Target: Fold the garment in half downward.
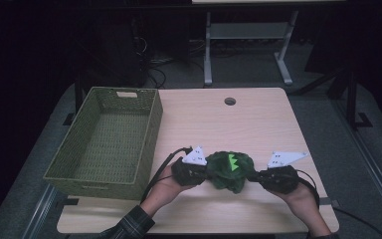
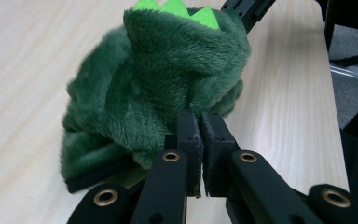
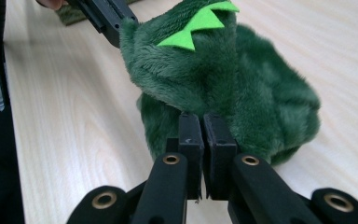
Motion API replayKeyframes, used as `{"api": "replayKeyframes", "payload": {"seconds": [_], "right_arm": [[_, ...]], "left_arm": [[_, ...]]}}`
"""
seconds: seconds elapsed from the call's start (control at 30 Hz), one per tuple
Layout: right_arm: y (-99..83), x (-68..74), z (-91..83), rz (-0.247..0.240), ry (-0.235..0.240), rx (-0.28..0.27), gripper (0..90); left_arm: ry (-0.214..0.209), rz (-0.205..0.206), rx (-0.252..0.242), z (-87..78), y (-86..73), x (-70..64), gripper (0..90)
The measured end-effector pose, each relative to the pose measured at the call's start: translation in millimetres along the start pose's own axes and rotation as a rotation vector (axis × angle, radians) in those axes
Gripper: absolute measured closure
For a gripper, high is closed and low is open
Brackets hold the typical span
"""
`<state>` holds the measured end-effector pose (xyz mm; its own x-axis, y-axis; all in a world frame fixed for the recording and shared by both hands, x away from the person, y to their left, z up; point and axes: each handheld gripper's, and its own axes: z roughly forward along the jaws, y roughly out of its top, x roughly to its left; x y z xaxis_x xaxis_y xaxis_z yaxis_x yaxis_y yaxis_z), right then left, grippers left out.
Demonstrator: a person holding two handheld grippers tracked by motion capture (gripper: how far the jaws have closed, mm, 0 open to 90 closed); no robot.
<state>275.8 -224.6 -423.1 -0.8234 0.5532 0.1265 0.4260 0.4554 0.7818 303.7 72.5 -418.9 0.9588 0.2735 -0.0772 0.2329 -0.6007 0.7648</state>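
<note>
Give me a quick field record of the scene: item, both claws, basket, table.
item: green plush toy with light green felt spikes, bunched up on the table
left claw: jaws shut, pinching the toy's fabric at its left side
right claw: jaws shut, pinching the toy's fabric at its right side
basket: green woven, rectangular, nothing inside, at the table's left, apart from the toy
table: light wood, round hole near the far edge
</note>
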Motion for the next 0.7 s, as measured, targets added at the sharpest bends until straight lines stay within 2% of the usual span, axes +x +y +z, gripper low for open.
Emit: {"api": "replayKeyframes", "payload": {"seconds": [0.13, 0.2, 0.27, 0.37, 0.53, 0.7], "right_arm": [[-9.7, 4.0, 7.1, 0.000, 0.018, 0.036, 86.8], [-14.7, 4.8, 12.0, 0.011, 0.029, 0.061, 86.9], [-19.7, 5.3, 19.0, 0.026, 0.043, 0.091, 86.9], [-23.6, 4.2, 28.1, 0.019, 0.052, 0.119, 86.8], [-27.5, 2.8, 36.4, 0.026, 0.046, 0.146, 85.7], [-25.3, 5.9, 26.9, 0.019, 0.037, 0.126, 73.7]], "left_arm": [[-0.025, -0.005, 0.043, 10.5, -10.4, -3.0, 86.9], [-0.028, -0.001, 0.082, 19.2, -16.3, -4.4, 86.9], [-0.038, -0.004, 0.102, 25.1, -19.6, -3.9, 86.9], [-0.033, -0.002, 0.125, 32.2, -22.8, -1.7, 86.8], [-0.035, -0.012, 0.121, 37.4, -25.1, -1.1, 85.4], [-0.046, -0.029, 0.079, 23.5, -20.8, -7.3, 71.9]]}}
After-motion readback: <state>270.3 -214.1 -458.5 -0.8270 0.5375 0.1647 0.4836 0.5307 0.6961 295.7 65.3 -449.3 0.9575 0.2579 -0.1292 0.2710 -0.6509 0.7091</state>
